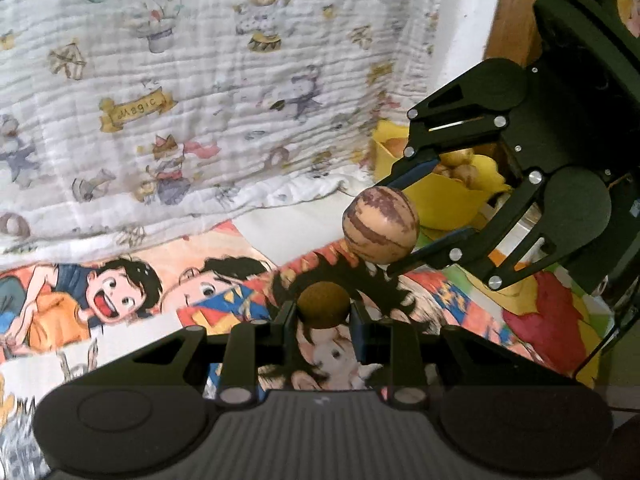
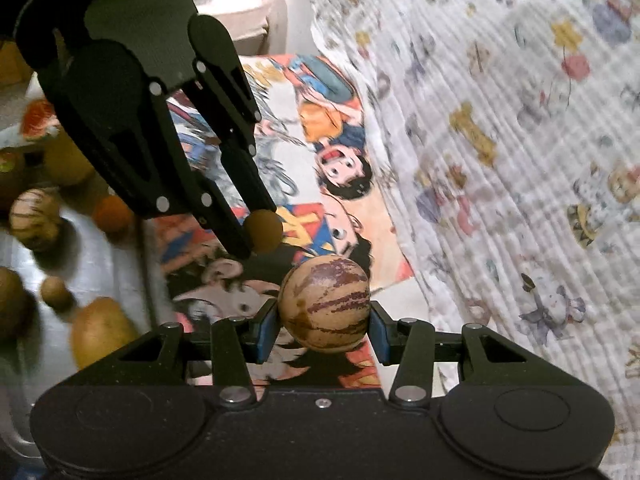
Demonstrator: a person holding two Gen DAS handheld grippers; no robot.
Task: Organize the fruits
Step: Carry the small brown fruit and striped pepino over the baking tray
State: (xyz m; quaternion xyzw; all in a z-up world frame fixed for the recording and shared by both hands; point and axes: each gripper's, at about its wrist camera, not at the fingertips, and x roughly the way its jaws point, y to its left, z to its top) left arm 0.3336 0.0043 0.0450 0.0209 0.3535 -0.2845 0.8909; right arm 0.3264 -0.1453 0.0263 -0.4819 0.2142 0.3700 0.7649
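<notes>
My left gripper (image 1: pixel 323 314) is shut on a small round brown fruit (image 1: pixel 322 305), held above a cartoon-printed mat (image 1: pixel 120 296). My right gripper (image 2: pixel 325 322) is shut on a larger tan fruit with purple-brown stripes (image 2: pixel 325 304). In the left wrist view the right gripper (image 1: pixel 404 216) comes in from the right with that striped fruit (image 1: pixel 380 222) at its tips. In the right wrist view the left gripper (image 2: pixel 256 232) reaches in from the upper left with the small brown fruit (image 2: pixel 264 231).
A yellow container (image 1: pixel 448 200) with several brownish fruits stands behind the right gripper. Several loose fruits (image 2: pixel 36 220) lie on a pale surface at the left of the right wrist view. A white printed blanket (image 1: pixel 200 80) covers the far side.
</notes>
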